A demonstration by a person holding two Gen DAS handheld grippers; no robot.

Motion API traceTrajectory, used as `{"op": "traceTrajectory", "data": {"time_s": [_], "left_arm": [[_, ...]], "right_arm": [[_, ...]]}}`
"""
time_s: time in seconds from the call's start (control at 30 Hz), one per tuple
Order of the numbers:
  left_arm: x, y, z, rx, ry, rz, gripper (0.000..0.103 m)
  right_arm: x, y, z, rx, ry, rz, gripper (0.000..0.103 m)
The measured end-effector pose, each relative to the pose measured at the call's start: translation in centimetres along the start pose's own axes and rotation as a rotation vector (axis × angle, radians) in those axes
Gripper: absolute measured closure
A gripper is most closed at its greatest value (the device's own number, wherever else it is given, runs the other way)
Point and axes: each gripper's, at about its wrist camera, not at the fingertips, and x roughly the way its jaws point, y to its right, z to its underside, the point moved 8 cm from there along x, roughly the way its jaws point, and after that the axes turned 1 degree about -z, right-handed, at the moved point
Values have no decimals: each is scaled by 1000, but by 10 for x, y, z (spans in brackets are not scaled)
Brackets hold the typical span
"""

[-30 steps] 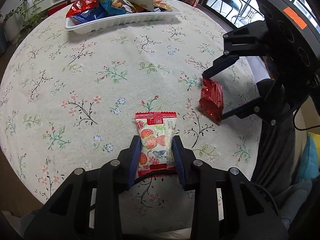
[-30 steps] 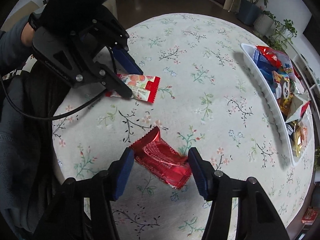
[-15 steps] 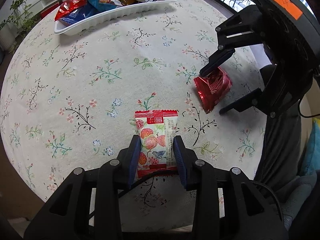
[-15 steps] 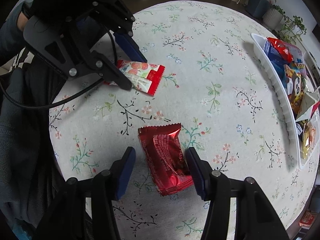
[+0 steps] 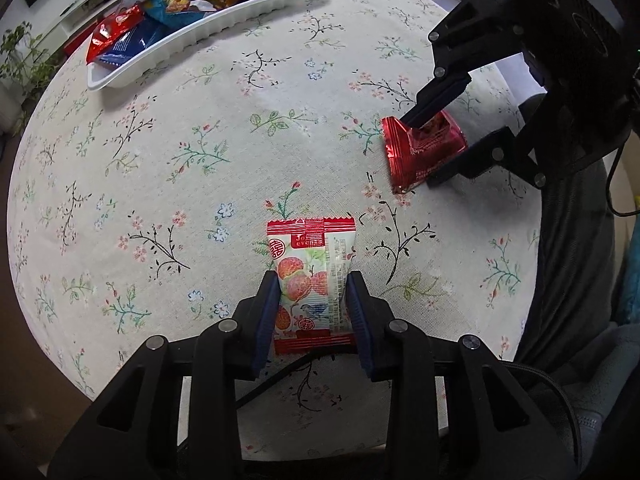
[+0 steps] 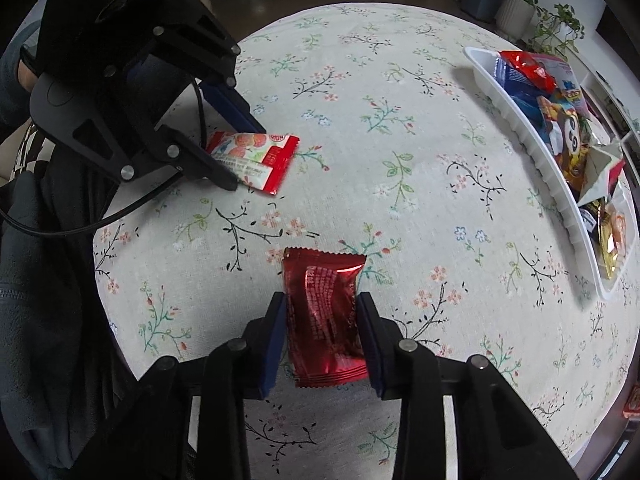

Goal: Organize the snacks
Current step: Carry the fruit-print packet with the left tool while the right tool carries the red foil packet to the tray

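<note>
My left gripper (image 5: 313,285) is shut on a white and red fruit-print snack packet (image 5: 310,280), held just above the floral tablecloth; it also shows in the right wrist view (image 6: 252,160). My right gripper (image 6: 322,306) is shut on a shiny red snack packet (image 6: 324,312), which also shows in the left wrist view (image 5: 420,152) at the right. A long white tray (image 5: 192,40) with several snack packets stands at the far side of the round table; it also shows in the right wrist view (image 6: 532,152).
The round table with floral cloth (image 5: 200,160) drops off at its edge near both grippers. The person's dark clothing (image 5: 576,260) is at the right. Potted plants (image 6: 516,4) and a dark floor lie beyond the table.
My right gripper has closed on the red packet, which turned to lie along the fingers, and lifted it. My left gripper has kept its hold on the fruit-print packet and raised it slightly.
</note>
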Motion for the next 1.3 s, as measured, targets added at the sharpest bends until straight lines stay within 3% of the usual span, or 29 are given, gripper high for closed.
{"op": "traceTrajectory", "data": {"time_s": [0.17,0.37,0.63,1.0,1.3], "left_arm": [[-1,-3,-5,-39,41,12,74],[-15,-21,-10,-122,117,49,74],[-54,-61,-39,-213,245,96,74],[-121,-127,-124,-278,439,112,74],[-134,-144,-223,-261,491,90,74]], "right_arm": [[-10,-5,11,47,48,7,70],[-28,6,16,163,161,0,70],[-64,33,13,366,342,-33,70],[-137,110,-9,592,508,84,70],[-168,185,-29,772,541,229,70]]}}
